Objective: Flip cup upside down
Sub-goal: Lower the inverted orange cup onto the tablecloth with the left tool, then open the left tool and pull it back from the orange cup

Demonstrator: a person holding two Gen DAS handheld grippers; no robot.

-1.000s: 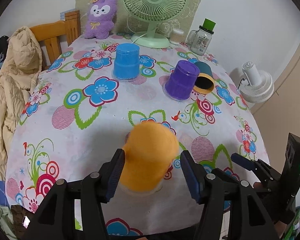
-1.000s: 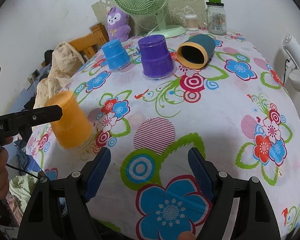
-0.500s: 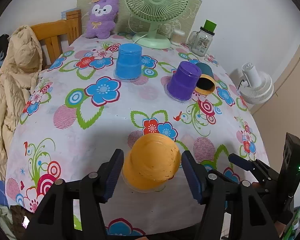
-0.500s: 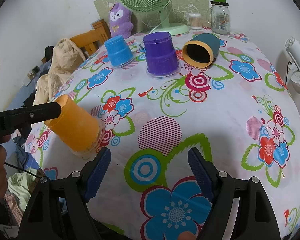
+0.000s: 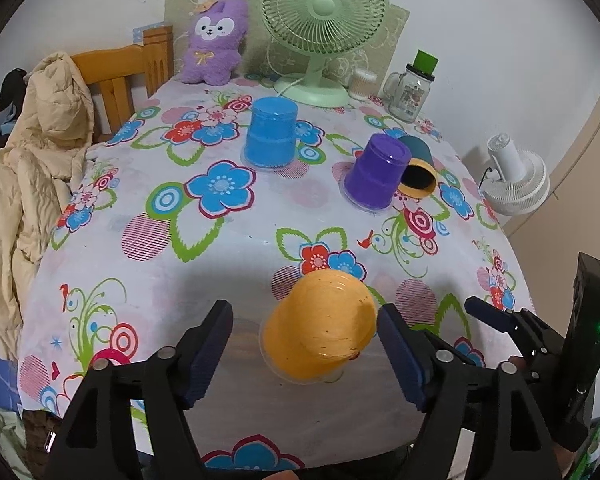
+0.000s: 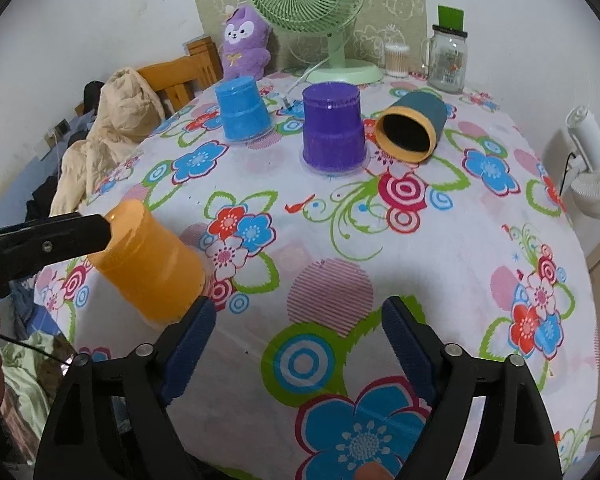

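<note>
Orange cup (image 5: 320, 326) sits inverted and tilted on the bench (image 5: 140, 264), between my left gripper's (image 5: 306, 354) released fingers, its base toward 1 o'clock. My right gripper (image 6: 298, 346) hangs spread and empty. Blue cup (image 6: 242, 108) and purple cup (image 6: 332, 126) stand inverted at 12 o'clock.

Left gripper (image 5: 305, 344) open, fingers either side of orange cup (image 5: 320, 326), left finger clear of it, right finger close beside. Cup tilted, base facing camera, mouth low on flowered surface (image 5: 148, 264). Farther back: blue cup (image 5: 274, 133) and purple cup (image 5: 377, 176) upside down, teal cup (image 5: 418, 166) on its side. Green fan (image 5: 324, 28) at far edge.
</note>
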